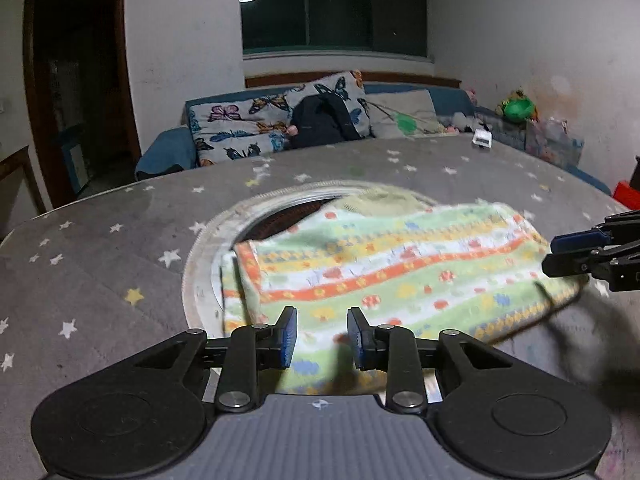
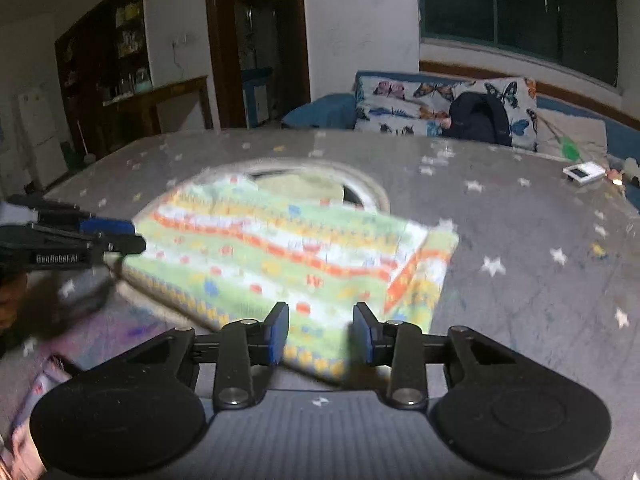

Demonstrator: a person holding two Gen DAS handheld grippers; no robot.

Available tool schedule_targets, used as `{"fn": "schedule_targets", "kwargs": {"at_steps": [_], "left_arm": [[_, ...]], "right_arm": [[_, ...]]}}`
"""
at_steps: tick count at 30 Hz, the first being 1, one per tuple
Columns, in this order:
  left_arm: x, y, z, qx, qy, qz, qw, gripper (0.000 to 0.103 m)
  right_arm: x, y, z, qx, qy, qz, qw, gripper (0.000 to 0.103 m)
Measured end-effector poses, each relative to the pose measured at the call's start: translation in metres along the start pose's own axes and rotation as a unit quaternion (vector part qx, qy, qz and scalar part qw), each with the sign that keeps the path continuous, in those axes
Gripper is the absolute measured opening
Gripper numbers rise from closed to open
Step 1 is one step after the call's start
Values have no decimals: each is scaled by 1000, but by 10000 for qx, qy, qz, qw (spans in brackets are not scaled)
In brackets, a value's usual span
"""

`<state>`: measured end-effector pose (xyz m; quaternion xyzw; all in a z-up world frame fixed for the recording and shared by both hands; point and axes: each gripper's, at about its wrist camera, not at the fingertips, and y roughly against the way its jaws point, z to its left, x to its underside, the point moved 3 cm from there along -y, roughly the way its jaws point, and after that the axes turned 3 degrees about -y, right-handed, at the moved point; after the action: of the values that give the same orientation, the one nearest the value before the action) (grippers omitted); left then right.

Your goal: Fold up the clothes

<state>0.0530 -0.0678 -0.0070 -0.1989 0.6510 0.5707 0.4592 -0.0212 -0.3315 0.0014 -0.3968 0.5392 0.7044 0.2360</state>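
Observation:
A folded garment with green, orange, yellow and white patterned stripes lies on the grey star-print table, partly over a round hole. It also shows in the right wrist view. My left gripper is open and empty, just above the garment's near edge. My right gripper is open and empty over the garment's near edge; in the left wrist view it shows at the garment's right end. The left gripper shows in the right wrist view at the garment's left end.
The table has a round hole with a pale rim, half covered by the garment. A small white box lies at the table's far right. A sofa with butterfly cushions and a black bag stands behind.

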Motion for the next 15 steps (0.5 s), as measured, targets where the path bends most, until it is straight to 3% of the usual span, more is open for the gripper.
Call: {"fn": "schedule_targets", "kwargs": {"at_steps": [5, 11, 15], "left_arm": [[-7, -19, 11, -162, 175, 124, 9996, 31], [5, -33, 23, -272, 244, 368, 9987, 33], [5, -30, 30, -289, 368, 327, 9984, 33]], "right_arm": [[-24, -21, 4, -90, -30, -214, 9997, 42], [-29, -63, -9, -4, -131, 176, 9998, 43], [-25, -60, -22, 117, -188, 136, 9997, 43]]}}
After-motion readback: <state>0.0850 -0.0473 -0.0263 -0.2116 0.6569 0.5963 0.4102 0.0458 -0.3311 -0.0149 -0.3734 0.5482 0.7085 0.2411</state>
